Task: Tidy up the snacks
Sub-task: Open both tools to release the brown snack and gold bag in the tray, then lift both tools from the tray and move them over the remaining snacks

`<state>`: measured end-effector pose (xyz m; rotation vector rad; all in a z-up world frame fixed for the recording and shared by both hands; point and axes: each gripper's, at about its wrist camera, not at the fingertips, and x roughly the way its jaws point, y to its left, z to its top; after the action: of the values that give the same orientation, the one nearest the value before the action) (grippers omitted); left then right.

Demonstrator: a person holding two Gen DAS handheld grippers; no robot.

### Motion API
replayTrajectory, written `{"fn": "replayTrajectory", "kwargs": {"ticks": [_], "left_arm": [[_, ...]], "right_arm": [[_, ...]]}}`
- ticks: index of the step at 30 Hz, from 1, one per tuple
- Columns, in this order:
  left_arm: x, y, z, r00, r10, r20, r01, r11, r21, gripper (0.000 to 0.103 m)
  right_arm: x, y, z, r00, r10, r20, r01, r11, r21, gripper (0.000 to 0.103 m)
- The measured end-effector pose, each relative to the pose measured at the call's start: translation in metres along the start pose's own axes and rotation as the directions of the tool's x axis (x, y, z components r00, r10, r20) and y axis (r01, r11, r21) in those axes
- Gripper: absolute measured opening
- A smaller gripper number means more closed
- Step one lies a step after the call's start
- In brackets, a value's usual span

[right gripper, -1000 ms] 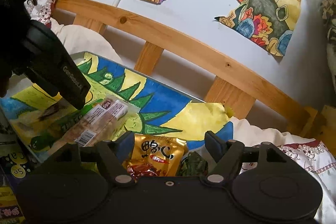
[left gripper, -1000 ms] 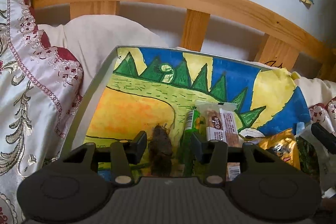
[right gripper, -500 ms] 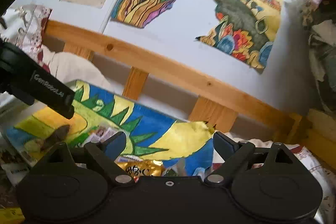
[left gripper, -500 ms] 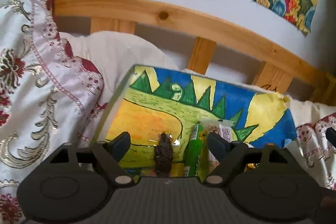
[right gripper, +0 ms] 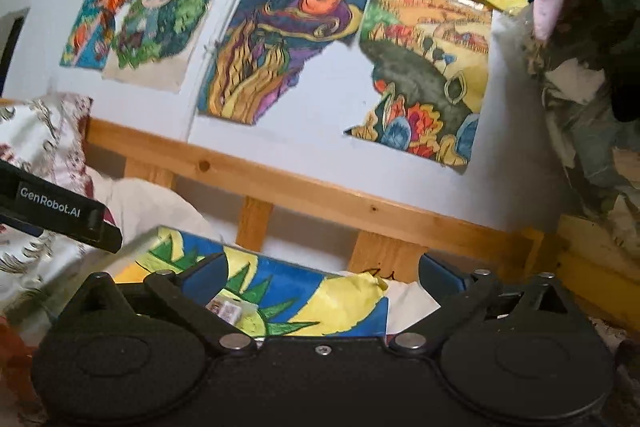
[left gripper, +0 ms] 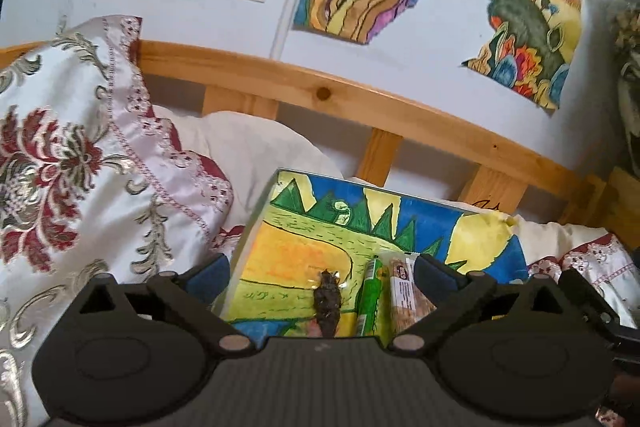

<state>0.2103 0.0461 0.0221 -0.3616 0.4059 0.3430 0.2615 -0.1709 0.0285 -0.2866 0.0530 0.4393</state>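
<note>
A: Where are the snacks?
B: A dark dried snack (left gripper: pixel 328 301), a green packet (left gripper: pixel 370 301) and a biscuit bar (left gripper: pixel 406 297) lie side by side on the painted board (left gripper: pixel 296 255).
A: The fingers?
B: The left gripper (left gripper: pixel 322 275) and right gripper (right gripper: pixel 324 279) are both opening wide, nothing between them.

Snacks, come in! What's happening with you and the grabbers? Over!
Left gripper and right gripper jaws opening, nothing between them. Dark snack, green stick, wafer bar side by side on painted board. Nothing blocking.

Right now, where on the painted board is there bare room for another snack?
Free: the orange-yellow patch on the painted board, left of the dark snack. Crowded: the lower right, where the green stick and wafer bar lie side by side.
</note>
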Motion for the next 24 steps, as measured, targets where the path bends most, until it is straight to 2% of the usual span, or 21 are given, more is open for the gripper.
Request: {"fn": "replayTrajectory", "kwargs": {"ticks": [4,10,17,24], "left_arm": [[-0.019,0.011,-0.003,1.000,-0.005,0.002,0.005,1.000,-0.020,0.102],[-0.043,0.025,-0.008,1.000,-0.006,0.020,0.007,1.000,-0.015,0.102],[-0.066,0.038,-0.021,1.000,-0.012,0.018,0.012,1.000,0.002,0.102],[-0.084,0.046,-0.040,1.000,-0.013,-0.020,0.013,1.000,0.019,0.102]], "right_arm": [[-0.019,0.005,0.003,1.000,0.009,0.026,-0.009,1.000,-0.011,0.102],[-0.047,0.013,0.003,0.999,0.035,0.021,-0.035,0.999,-0.008,0.102],[-0.082,0.017,-0.007,0.998,0.065,-0.014,-0.066,0.998,-0.015,0.102],[-0.108,0.021,-0.017,0.995,0.089,-0.054,-0.090,0.995,-0.031,0.102]]}}
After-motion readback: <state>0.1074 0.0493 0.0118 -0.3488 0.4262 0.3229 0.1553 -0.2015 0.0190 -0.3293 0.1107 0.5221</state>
